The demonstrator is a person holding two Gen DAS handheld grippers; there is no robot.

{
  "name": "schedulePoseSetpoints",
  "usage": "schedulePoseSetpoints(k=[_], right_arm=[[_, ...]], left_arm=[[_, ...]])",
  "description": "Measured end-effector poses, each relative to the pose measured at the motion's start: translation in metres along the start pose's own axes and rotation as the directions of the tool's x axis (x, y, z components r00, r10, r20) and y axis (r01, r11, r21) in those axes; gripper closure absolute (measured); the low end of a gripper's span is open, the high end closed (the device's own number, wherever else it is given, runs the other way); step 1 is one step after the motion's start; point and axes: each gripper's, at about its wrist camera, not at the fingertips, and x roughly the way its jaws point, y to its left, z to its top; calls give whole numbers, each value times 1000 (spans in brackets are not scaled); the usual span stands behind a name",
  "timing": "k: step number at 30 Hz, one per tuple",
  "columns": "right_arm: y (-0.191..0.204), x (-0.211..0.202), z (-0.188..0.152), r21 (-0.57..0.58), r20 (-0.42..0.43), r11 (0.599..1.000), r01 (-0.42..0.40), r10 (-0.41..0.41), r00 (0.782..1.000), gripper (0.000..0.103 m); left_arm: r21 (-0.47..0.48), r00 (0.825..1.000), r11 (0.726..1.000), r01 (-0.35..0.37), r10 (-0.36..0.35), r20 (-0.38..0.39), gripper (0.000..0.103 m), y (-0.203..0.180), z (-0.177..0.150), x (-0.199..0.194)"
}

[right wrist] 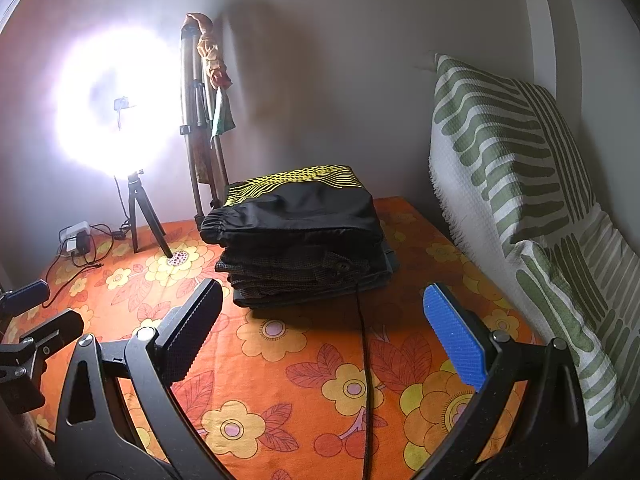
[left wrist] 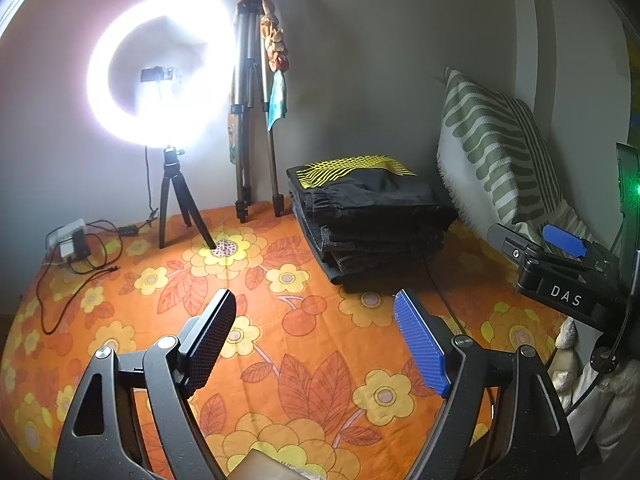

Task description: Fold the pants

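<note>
A stack of folded pants (left wrist: 372, 220) (right wrist: 300, 240) lies on the orange flowered bedsheet (left wrist: 304, 344) (right wrist: 280, 360), with a black pair with a yellow pattern on top. My left gripper (left wrist: 316, 304) hovers open over the sheet in front of the stack, nothing between its fingers. My right gripper (right wrist: 324, 296) is open too, just short of the stack, with a thin black cord (right wrist: 364, 360) running from the stack between its fingers. In the left wrist view the right gripper (left wrist: 560, 256) shows at the right edge.
A lit ring light on a small tripod (left wrist: 176, 200) (right wrist: 140, 216) stands at the back left, beside a folded tall tripod (left wrist: 256, 120) (right wrist: 200, 132) draped with cloth. A charger and cables (left wrist: 72, 244) (right wrist: 80, 240) lie at the far left. A green striped pillow (left wrist: 500, 152) (right wrist: 520, 184) leans on the right wall.
</note>
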Motion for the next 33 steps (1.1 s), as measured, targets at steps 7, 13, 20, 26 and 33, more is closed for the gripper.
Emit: schedulePoseSetpoints(k=[7,13,20,26,33], right_arm=[[0,0,0,-1,0,1000,1,-1,1000,1],[1,0,-1,1,-1,1000,3,-3,1000,1],[1,-1,-1,1,-1,1000,3,-3,1000,1],[0,-1,-1,2,0,1000,3,-3,1000,1],[1,-1,-1,1,0,1000,3,-3,1000,1]], left_arm=[[1,1000,1000,-1,1,0,21,-1,0,0],[0,1000,1000,-1,1,-1,21,0,0,0],[6,1000,1000,-2,2,-2,21,0,-1,0],[9,1000,1000,-7,7,1,21,1,-2,0],[13,1000,1000,-8,8,3,21,1,-2,-1]])
